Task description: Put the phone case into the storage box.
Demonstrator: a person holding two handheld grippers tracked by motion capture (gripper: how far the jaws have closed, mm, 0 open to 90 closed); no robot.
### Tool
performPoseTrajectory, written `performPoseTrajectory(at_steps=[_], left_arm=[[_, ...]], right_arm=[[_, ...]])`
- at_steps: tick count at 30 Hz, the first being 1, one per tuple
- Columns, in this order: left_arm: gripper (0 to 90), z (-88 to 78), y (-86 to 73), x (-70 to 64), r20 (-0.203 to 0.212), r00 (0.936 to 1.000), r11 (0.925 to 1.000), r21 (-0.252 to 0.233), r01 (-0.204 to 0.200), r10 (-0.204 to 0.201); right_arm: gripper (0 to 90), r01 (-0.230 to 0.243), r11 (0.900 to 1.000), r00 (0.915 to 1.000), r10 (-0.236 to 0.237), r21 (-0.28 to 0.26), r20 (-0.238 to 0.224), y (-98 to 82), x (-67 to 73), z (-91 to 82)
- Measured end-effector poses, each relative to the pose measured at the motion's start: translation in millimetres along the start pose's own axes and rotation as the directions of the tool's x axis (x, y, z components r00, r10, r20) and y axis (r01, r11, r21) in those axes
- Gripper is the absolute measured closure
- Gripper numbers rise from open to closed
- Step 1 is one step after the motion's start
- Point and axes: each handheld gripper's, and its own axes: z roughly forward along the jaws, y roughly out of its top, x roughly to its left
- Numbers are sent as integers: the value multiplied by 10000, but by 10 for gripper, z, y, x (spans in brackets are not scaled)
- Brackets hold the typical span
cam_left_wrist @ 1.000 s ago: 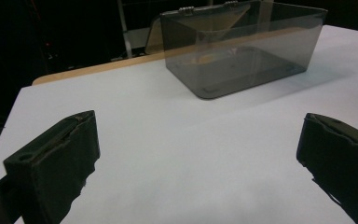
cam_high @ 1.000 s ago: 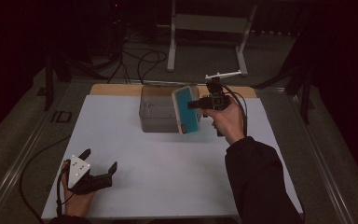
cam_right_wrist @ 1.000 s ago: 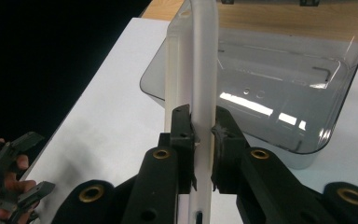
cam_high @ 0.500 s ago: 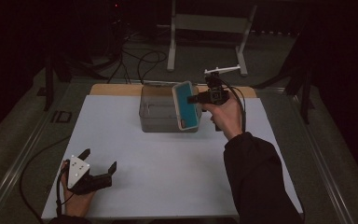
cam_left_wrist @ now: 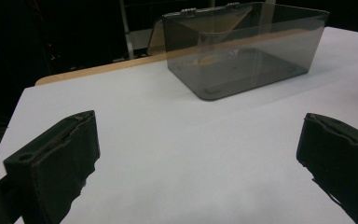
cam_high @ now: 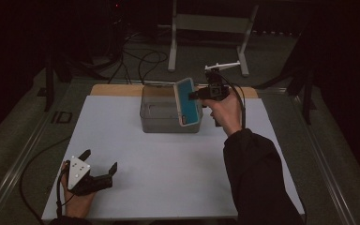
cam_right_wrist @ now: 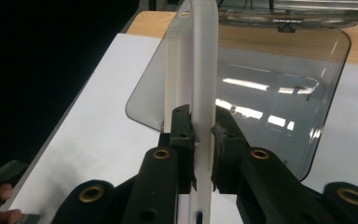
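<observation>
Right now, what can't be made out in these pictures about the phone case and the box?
- Phone case: right gripper view shows it edge-on between the right tongs; its face is hidden.
- Grey box: in the high view the case covers its right end.
- Box lid: left gripper view cuts it at the top edge.
- Left tongs: small, dim.
</observation>
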Motion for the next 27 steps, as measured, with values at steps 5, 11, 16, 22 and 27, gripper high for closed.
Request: performPoseTrajectory(at_steps=[5, 11, 16, 22, 27], left_arm=[[3, -3, 1, -1, -9, 10000, 10000, -25, 8, -8], [3, -6, 7, -4, 132, 9997, 9998, -103, 190, -189], [3, -10, 5, 3, 76, 9998, 9997, -107, 198, -197], [4, -15, 8, 4, 62, 9998, 9997, -152, 215, -214], [3, -17, 7, 7, 31, 9997, 9996, -157, 225, -224]], right_arm=[[818, -127, 9999, 9997, 127, -24, 227, 38, -21, 43], [818, -405, 9991, 9988, 409, -130, 286, 71, -85, 66], [818, -508, 9986, 9979, 514, -171, 391, 98, -112, 84], [819, -605, 9978, 9963, 620, -263, 599, 142, -119, 111], [819, -702, 9971, 9944, 722, -288, 775, 173, -129, 138]])
